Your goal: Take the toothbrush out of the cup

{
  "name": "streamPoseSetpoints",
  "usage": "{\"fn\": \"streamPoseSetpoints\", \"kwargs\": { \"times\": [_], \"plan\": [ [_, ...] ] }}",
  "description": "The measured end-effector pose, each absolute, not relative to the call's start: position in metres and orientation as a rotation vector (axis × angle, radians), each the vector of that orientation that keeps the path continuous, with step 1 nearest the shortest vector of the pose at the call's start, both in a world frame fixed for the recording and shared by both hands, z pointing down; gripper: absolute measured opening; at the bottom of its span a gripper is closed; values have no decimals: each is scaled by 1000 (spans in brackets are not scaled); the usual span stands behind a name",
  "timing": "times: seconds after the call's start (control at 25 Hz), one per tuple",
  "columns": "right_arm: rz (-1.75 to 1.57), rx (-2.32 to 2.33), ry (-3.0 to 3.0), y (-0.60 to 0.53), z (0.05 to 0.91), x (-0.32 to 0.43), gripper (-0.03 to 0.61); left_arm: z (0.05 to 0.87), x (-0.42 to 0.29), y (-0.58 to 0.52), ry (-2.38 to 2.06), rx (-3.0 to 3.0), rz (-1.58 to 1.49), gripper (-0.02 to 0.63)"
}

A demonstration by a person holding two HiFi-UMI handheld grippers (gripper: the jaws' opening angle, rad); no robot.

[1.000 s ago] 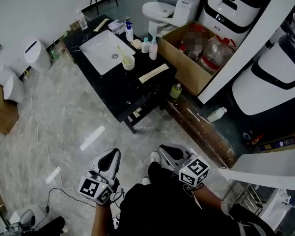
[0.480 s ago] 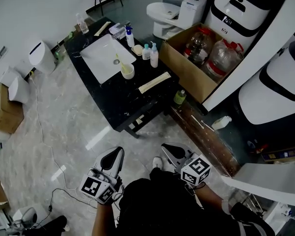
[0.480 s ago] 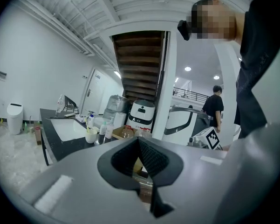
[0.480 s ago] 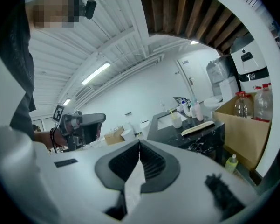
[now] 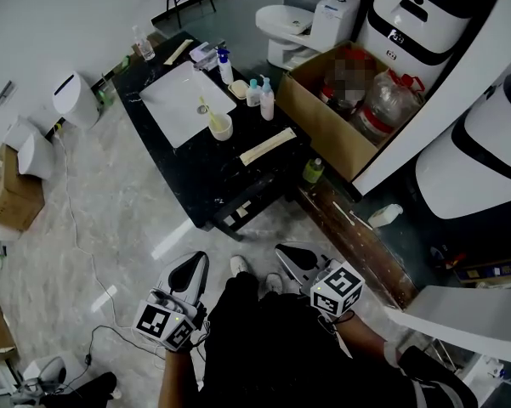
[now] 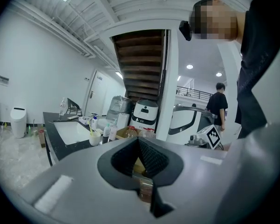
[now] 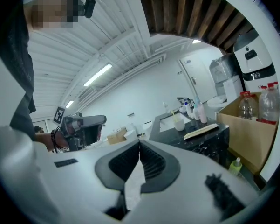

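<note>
A white cup [image 5: 222, 127] stands on the black counter [image 5: 206, 163] beside the white basin [image 5: 178, 103], with a yellow toothbrush [image 5: 209, 114] leaning out of it. The cup [image 6: 94, 137] shows small in the left gripper view, and the same cup [image 7: 179, 123] in the right gripper view. My left gripper [image 5: 187, 271] and right gripper [image 5: 291, 257] hang low in the head view, well short of the counter, near the person's body. Both are shut with nothing between the jaws. The left gripper [image 6: 139, 139] and right gripper [image 7: 140, 143] show their jaw tips touching.
Soap bottles [image 5: 264, 98] and a long pale strip [image 5: 267, 144] lie on the counter. A cardboard box [image 5: 343, 109] with big jugs stands right of it. A toilet [image 5: 291, 25], white appliances [image 5: 464, 160], a floor cable [image 5: 78, 243] and a green bottle [image 5: 313, 170] surround the spot.
The view has shifted slightly; the counter sits a little nearer and the person's foot now shows between the grippers. Both grippers stay shut and low.
</note>
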State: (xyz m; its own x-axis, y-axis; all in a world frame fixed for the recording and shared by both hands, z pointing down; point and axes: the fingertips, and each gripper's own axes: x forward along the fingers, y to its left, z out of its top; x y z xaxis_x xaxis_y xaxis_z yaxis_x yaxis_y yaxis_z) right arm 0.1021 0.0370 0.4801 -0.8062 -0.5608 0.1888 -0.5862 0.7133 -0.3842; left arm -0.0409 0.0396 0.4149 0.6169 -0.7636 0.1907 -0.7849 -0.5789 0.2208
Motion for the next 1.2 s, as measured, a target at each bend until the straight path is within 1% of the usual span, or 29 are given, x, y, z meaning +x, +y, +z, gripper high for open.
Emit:
{"fn": "streamPoseSetpoints", "kwargs": {
  "times": [0.52, 0.84, 1.2],
  "plan": [
    [612, 967, -2851, -13, 471, 84, 12, 415, -58, -7, -1239, 2579, 61, 9],
    [637, 911, -2789, -55, 489, 55, 12, 429, -89, -55, -1238, 2534, 41, 9],
    [616, 953, -2759, -122, 485, 26, 12, 431, -126, -124, -1219, 2541, 7, 9]
  ]
}}
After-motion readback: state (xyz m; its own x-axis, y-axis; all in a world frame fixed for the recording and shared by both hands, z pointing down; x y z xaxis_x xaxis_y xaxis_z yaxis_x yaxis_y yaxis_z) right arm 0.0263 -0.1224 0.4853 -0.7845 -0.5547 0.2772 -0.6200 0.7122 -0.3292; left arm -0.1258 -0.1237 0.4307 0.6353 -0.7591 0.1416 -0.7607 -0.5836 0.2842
